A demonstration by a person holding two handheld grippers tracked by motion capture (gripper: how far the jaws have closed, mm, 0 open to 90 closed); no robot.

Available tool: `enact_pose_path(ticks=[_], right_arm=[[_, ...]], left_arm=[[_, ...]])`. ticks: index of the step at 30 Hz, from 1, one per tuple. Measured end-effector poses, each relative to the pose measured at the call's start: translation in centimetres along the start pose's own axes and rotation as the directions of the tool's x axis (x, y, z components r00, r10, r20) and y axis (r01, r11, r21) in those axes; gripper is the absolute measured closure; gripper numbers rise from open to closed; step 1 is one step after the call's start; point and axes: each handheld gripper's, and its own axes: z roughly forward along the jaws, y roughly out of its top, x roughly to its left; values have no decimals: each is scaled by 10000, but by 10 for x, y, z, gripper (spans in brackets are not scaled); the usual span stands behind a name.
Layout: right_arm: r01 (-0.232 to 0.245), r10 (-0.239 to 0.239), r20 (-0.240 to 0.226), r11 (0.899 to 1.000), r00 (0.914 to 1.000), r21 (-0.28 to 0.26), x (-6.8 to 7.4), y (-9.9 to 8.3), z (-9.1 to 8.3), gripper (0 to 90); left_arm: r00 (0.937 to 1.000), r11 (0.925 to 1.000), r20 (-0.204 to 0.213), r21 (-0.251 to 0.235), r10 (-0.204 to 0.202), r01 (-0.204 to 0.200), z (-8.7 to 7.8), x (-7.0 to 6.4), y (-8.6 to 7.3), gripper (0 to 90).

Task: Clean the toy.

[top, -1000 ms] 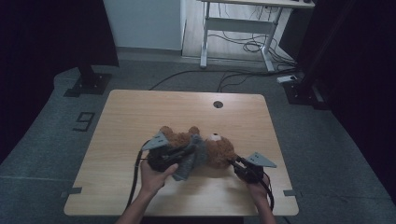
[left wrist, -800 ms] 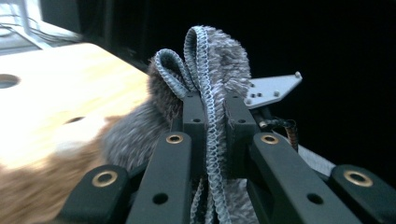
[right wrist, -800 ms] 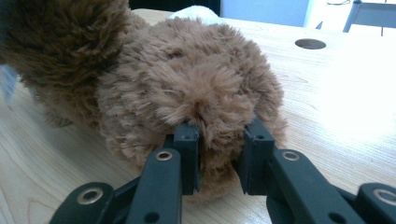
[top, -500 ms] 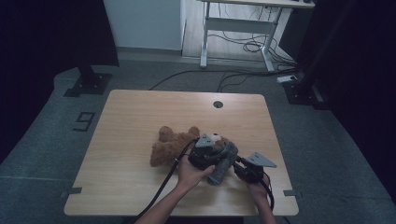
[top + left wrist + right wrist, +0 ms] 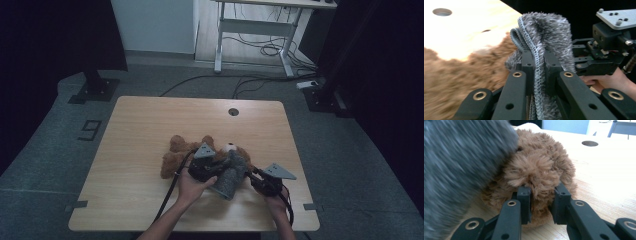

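A brown teddy bear [image 5: 174, 155] lies on the wooden table [image 5: 150, 120] near its front middle. My left gripper [image 5: 214, 169] is shut on a grey fuzzy garment [image 5: 230, 176], its ribbed hem [image 5: 538, 65] pinched between the jaws and the cloth draped over the bear's right end. In the right gripper view the garment [image 5: 459, 170] is a blur at the left. My right gripper [image 5: 541, 199] is shut on a tuft of the bear's brown fur [image 5: 537, 173]. In the high view that gripper [image 5: 259, 180] sits just right of the garment.
A round cable hole [image 5: 233, 111] sits near the table's far edge. Bare wood stretches to the left and behind the bear. A cable [image 5: 168, 197] trails from the left gripper over the front edge. On the floor beyond stand a desk frame [image 5: 252, 30] and dark stands.
The left gripper carried the grey garment to the right, from over the bear's body onto its right end, then eased slightly back left. The right gripper stayed put on the bear.
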Motion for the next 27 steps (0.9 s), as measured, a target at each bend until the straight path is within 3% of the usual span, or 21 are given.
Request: enact_pose_path(ticks=[7,14,21,27], right_arm=[[-23,23,46,10000,10000,-26,0,0,0,721],[-66,66,55,10000,10000,-33,-1,-1,0,722],[-84,85,51,10000,10000,-48,0,-1,0,722],[-64,64,37,10000,10000,-58,0,-1,0,722]], left_arm=[[9970,9999,-769,-128,-45,35,-20,17,-9,812],[9875,9988,-1513,-288,-443,404,-51,47,-26,813],[9770,9924,-1798,-644,-1145,1044,-82,75,-46,813],[9682,9880,-2014,-732,-1482,1359,-98,90,-59,812]])
